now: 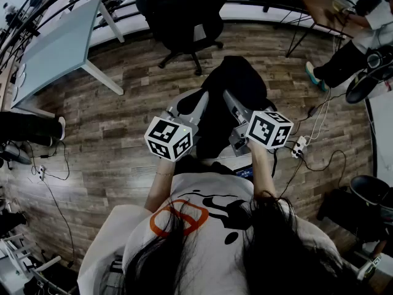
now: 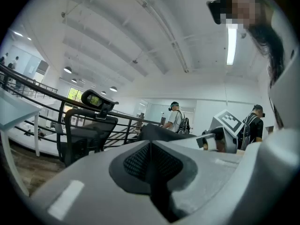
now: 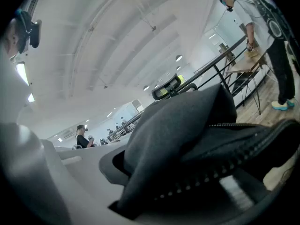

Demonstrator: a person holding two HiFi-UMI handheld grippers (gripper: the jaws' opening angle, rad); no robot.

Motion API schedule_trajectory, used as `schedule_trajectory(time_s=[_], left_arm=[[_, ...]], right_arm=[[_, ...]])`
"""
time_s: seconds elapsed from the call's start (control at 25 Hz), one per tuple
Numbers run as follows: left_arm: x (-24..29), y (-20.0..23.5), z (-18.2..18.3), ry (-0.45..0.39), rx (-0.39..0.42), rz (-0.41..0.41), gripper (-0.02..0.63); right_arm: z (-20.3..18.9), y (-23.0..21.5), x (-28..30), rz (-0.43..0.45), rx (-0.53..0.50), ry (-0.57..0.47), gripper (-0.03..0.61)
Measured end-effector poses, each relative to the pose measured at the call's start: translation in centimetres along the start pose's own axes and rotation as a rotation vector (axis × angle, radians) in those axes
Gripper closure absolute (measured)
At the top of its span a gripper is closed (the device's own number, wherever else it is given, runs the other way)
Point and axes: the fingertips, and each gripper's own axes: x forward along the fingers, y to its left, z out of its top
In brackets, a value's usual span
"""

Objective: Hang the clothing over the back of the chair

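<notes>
The black clothing (image 1: pixel 236 85) is bunched in the air between my two grippers, over the wood floor. My right gripper (image 1: pixel 228 96) is shut on it; in the right gripper view a thick fold with a zipper (image 3: pixel 220 163) fills the jaws of the right gripper (image 3: pixel 154 172). My left gripper (image 1: pixel 202 97) touches the garment's left edge. In its own view the left gripper (image 2: pixel 152 158) has its pads pressed together round a thin dark strip, with dark cloth (image 2: pixel 159 132) just beyond the tip. The black office chair (image 1: pixel 184 11) stands further ahead, apart from both grippers, and shows as the chair (image 2: pixel 86 130) with its headrest (image 3: pixel 168 88).
A pale table (image 1: pixel 55 48) stands at the far left. A person (image 1: pixel 350 54) is at the right by a wooden table (image 1: pixel 319 5). A power strip with cables (image 1: pixel 299 147) lies on the floor at my right. A railing (image 2: pixel 28 86) runs behind the chair.
</notes>
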Motion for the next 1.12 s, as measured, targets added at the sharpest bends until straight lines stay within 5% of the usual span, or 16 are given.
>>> schedule_trajectory(time_s=[1.12], left_arm=[[2.4, -0.7, -0.4, -0.023, 0.001, 0.067, 0.614]], right_arm=[[1.0, -2.5, -2.1, 0.029, -0.085, 0.070, 0.483]])
